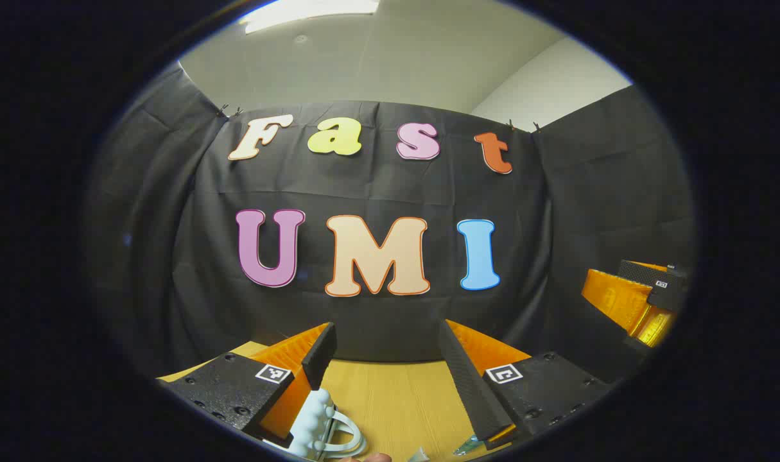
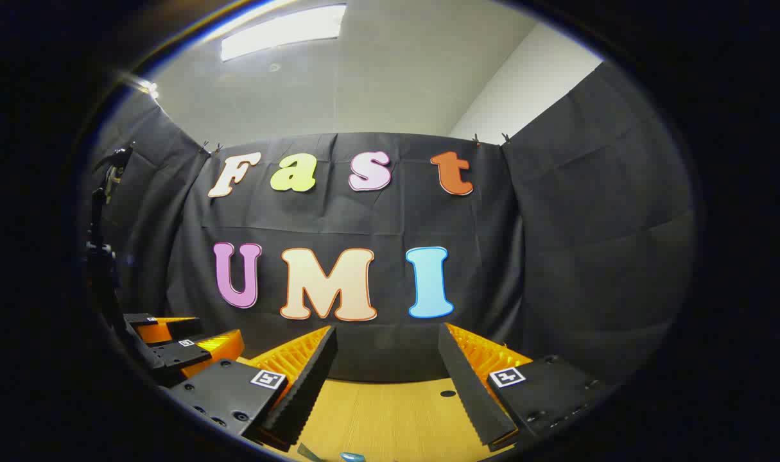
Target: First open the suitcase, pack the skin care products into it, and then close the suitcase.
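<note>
Grippers, two, both raised and level, aimed at the booth's back wall rather than down at the work. You hold them high and apart, which I judge to be a ready stance ahead of the first step, opening the suitcase.

Left gripper (image 1: 390, 369): fingers spread wide, nothing between them. Right gripper (image 2: 386, 378): likewise spread, grasping nothing. In the left gripper view your right gripper sits far off at the right edge; in the right gripper view your left gripper sits low at the left edge, well apart.

Table (image 1: 396, 398): pale wood, bare strip between the fingers.

Pale blue item (image 1: 316, 420): bumpy, with a white loop handle, lying on the table just under and beside the near finger at the bottom left of the left gripper view. Whether it is a small case or a skin care product, I cannot tell. It lies below your left gripper, not between its fingers.

Small items (image 1: 467, 444): slivers at the bottom edge, possibly skin care products, too cropped to name. A blue scrap (image 2: 352, 457) lies likewise below your right gripper.

Suitcase: not identified with certainty.
</note>
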A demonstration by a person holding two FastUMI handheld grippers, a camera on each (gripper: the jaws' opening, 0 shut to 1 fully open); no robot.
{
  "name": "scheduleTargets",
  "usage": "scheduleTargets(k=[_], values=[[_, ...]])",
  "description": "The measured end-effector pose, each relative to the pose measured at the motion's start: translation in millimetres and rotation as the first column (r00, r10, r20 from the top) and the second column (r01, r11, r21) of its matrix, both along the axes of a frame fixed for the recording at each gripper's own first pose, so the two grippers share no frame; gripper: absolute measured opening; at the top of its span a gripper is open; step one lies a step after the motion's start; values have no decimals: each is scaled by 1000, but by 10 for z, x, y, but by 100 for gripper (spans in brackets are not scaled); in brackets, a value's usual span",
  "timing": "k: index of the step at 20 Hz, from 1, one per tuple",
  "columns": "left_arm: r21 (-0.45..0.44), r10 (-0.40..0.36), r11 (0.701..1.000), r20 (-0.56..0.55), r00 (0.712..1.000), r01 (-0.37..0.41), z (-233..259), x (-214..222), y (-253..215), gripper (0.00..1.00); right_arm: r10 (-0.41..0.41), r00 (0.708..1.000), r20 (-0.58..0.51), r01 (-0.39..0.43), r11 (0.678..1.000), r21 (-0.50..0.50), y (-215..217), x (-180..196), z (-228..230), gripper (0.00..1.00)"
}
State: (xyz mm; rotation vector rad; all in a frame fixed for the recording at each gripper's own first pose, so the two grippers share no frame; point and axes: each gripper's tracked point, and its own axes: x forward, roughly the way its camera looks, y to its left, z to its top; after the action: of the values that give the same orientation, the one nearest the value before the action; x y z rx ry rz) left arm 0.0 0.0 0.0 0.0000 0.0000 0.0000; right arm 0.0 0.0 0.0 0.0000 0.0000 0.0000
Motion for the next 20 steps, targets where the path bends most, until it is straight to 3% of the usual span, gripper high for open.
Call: scheduleTargets(k=[9,12,14,18,20], values=[[19,17,1000,-20,1000,-17,-70,24,29,94,41,999,0,-41,999,8,1,44,-77,99],[11,49,999,-23,999,-49,-134,4,104,94,88,995,-40,-87,996,29,-38,86,-284,99],[47,119,992,-25,993,-117,-234,-8,329,93,97,994,-52,-96,995,20,-97,134,-378,99],[15,142,990,-131,981,-142,-680,60,539,94,82,995,-51,-80,996,39,-36,224,-401,99],[10,148,989,-232,961,-150,-1050,95,665,94,63,996,-63,-60,997,42,8,246,-468,99]])
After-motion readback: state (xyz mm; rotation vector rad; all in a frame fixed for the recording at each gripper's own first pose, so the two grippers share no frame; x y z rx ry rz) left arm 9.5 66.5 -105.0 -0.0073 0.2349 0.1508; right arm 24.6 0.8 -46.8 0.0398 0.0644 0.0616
